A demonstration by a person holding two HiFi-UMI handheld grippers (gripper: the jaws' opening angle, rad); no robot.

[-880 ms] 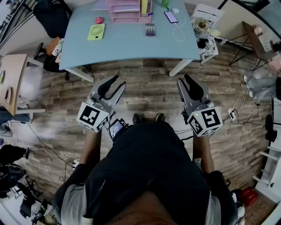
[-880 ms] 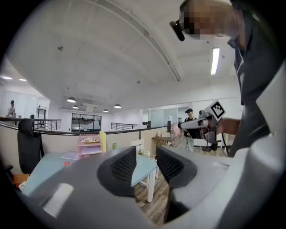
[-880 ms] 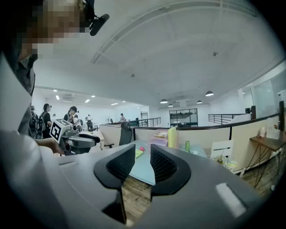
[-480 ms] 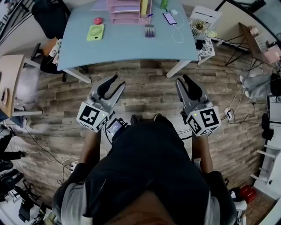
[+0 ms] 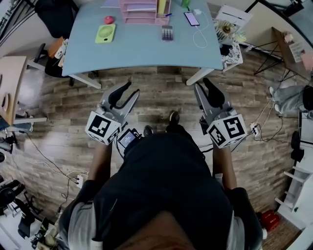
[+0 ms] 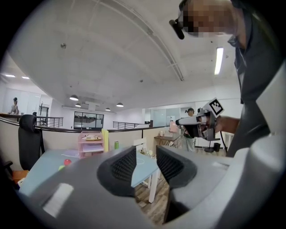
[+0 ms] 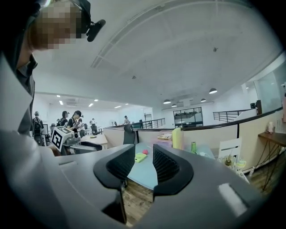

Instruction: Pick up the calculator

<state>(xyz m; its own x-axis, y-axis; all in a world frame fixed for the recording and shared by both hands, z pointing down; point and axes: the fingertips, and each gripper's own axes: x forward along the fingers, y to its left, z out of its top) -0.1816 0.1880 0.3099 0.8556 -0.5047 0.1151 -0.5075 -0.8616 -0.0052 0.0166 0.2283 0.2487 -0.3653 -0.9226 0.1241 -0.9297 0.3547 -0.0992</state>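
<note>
The calculator (image 5: 167, 33), small, dark and grey, lies on the light blue table (image 5: 142, 49) near its far side, in front of a pink desk organizer (image 5: 141, 10). Both grippers hang over the wooden floor, well short of the table's near edge. In the head view, my left gripper (image 5: 131, 91) points at the table's front left part. My right gripper (image 5: 202, 86) points at the table's front right leg. In the left gripper view the left gripper (image 6: 146, 163) is open with nothing between its pads. The right gripper (image 7: 144, 162) is open and empty too. Neither gripper view shows the calculator clearly.
On the table are a green flat gadget (image 5: 105, 33), a red ball (image 5: 108, 20), a phone (image 5: 191, 18) and a white cable (image 5: 199, 35). A black chair (image 5: 51, 14) stands at its left, a white stand with clutter (image 5: 230, 29) at its right. Cables cross the floor.
The person has stepped towards the table, one shoe now further forward. The right gripper has moved slightly nearer the table. Both grippers stay open and empty.
</note>
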